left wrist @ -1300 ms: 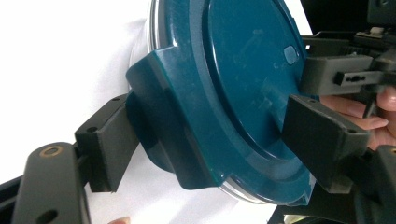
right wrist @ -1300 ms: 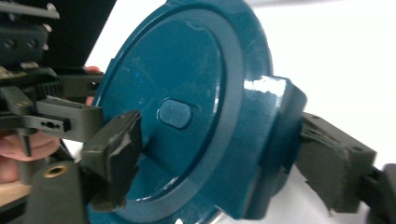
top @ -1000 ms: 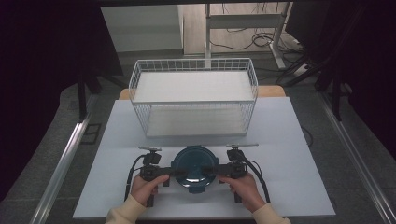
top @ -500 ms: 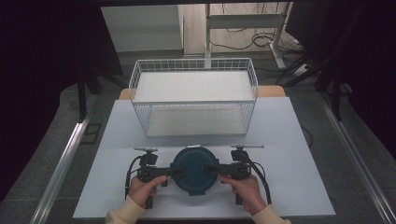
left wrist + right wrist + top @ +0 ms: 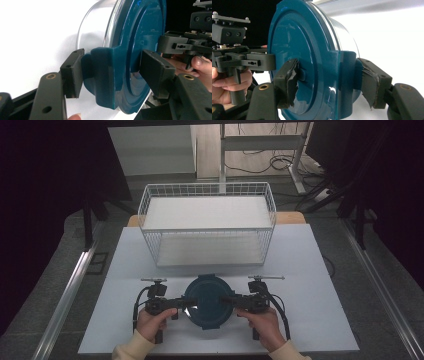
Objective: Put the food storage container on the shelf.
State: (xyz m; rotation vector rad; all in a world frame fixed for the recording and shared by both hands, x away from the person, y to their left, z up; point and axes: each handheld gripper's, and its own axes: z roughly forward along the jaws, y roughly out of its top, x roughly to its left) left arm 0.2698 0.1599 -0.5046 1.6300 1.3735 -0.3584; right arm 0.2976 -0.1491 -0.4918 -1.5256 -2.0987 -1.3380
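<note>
A round clear container with a dark teal lid is sitting on the white table, on the person's side of the white wire basket and well apart from it. Both grippers are working at that lid from opposite sides.

The right gripper is reaching in from the container's right and is clamping one of the lid's side tabs — in the right gripper view one worn black pad is pressing on the lid's top face and the other is pressing on the outer side of the tab, its jaws having just been closing onto it.

The left gripper is coming in from the container's left. In the left gripper view the opposite tab is lying between the jaws, which have just been closing; one pad is touching the tab's outer face, while the other is standing just beside the lid's top — whether it is pressing there I cannot tell.

The person's left hand and right hand are gripping the tool handles just nearer the person than the container.
</note>
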